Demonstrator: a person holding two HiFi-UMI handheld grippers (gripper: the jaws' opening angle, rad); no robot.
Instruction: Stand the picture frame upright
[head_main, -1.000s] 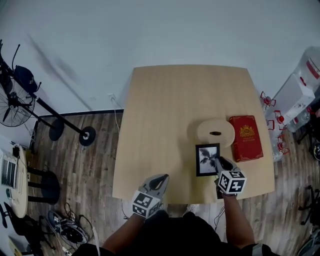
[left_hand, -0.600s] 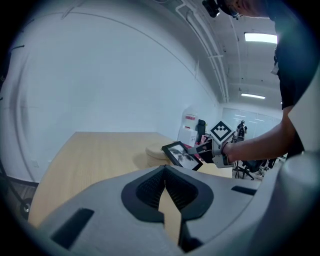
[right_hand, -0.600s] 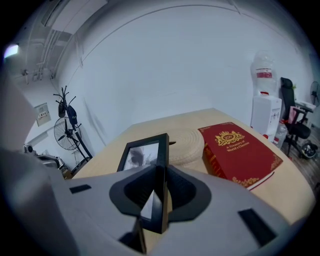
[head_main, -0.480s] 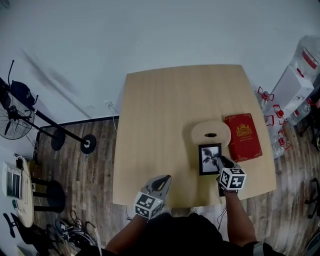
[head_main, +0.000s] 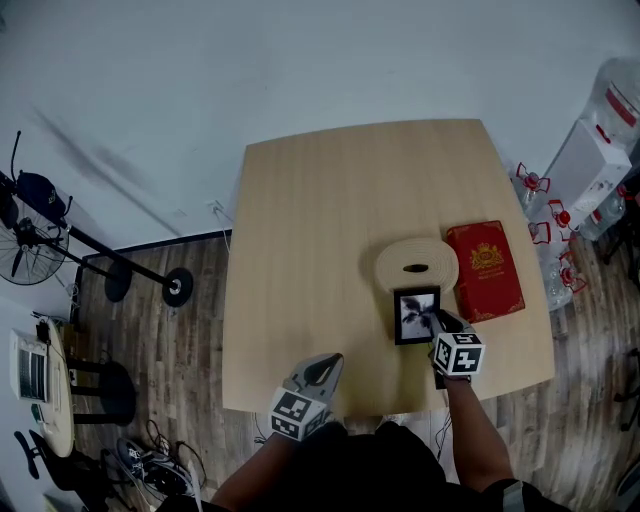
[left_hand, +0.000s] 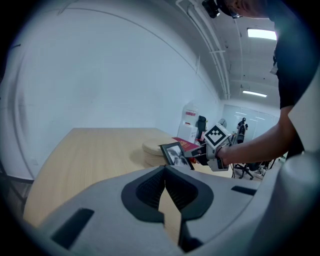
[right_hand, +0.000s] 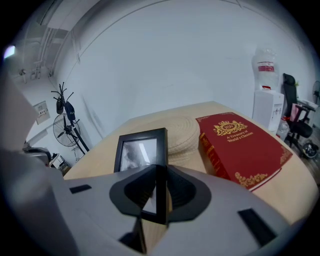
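Observation:
The black picture frame (head_main: 416, 314) with a grey photo sits just in front of a round woven mat (head_main: 416, 266) on the wooden table (head_main: 320, 230). My right gripper (head_main: 440, 323) is shut on the frame's right edge. In the right gripper view the frame (right_hand: 140, 150) leans back, its edge clamped between the jaws of the right gripper (right_hand: 159, 192). The left gripper view shows the frame (left_hand: 175, 152) tilted up off the tabletop. My left gripper (head_main: 322, 368) hovers at the table's near edge, shut and holding nothing; it is well left of the frame.
A red hardcover book (head_main: 484, 270) lies flat right of the mat and frame. A fan stand (head_main: 110, 262) and a stool are on the floor to the left. White boxes (head_main: 590, 180) and chairs stand to the right.
My right gripper has sunk toward the table with the frame still in it. The left gripper has shifted a little along the near edge.

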